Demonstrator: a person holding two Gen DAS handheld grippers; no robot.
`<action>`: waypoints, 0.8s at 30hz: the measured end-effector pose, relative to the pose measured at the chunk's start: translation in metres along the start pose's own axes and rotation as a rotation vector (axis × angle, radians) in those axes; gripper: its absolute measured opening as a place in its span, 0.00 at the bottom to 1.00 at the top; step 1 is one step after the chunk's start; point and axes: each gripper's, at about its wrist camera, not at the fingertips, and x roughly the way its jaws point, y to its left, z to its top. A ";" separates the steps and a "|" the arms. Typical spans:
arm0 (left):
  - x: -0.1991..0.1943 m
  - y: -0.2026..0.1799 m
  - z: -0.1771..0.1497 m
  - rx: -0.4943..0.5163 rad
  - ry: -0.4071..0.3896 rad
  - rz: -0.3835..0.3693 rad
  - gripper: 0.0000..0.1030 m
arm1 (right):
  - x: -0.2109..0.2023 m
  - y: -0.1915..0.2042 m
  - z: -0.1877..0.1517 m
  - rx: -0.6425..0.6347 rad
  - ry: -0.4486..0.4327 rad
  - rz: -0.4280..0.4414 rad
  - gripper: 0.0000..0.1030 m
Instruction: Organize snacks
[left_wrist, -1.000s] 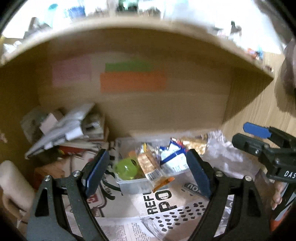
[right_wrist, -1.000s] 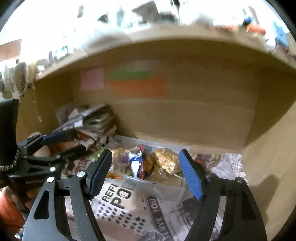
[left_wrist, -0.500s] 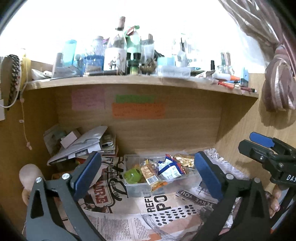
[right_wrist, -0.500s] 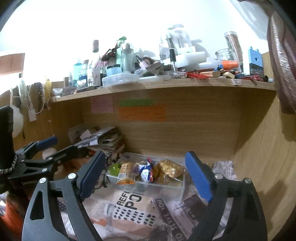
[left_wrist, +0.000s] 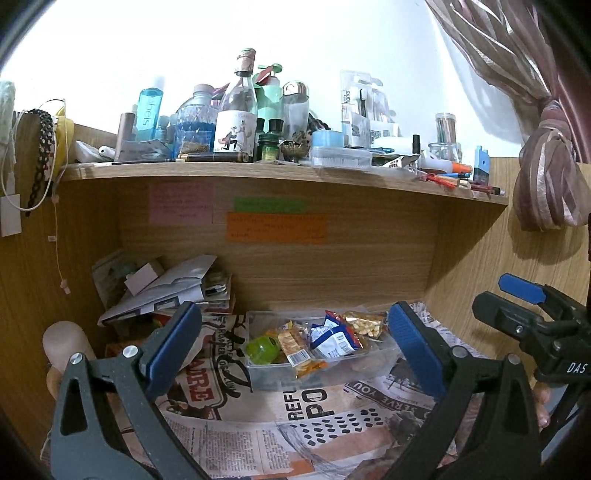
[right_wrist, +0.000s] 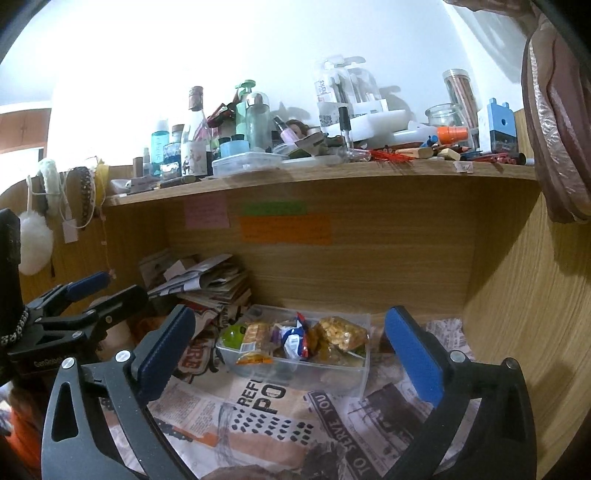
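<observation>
A clear plastic bin sits on newspaper at the back of a wooden cubby. It holds several snacks: a green round item, an orange wafer pack, a blue-white packet and a bag of yellow puffs. My left gripper is open and empty, well in front of the bin. My right gripper is open and empty, also back from the bin. Each gripper shows at the edge of the other's view.
A pile of papers and envelopes fills the cubby's back left. Newspaper lines the floor. The shelf above is crowded with bottles and jars. A curtain hangs at the right. Wooden side walls close in both sides.
Both grippers have pulled back and away from the bin, so the upper shelf and its bottles now show. Both stay open and empty.
</observation>
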 end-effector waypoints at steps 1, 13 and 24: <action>0.000 -0.001 0.000 0.000 0.001 0.003 1.00 | 0.000 0.000 0.000 0.000 0.000 -0.001 1.00; 0.006 -0.004 -0.002 0.004 0.013 -0.003 1.00 | 0.003 -0.003 -0.002 0.016 0.000 0.002 1.00; 0.009 -0.002 -0.003 -0.002 0.022 -0.008 1.00 | 0.005 -0.006 -0.002 0.015 0.005 0.005 1.00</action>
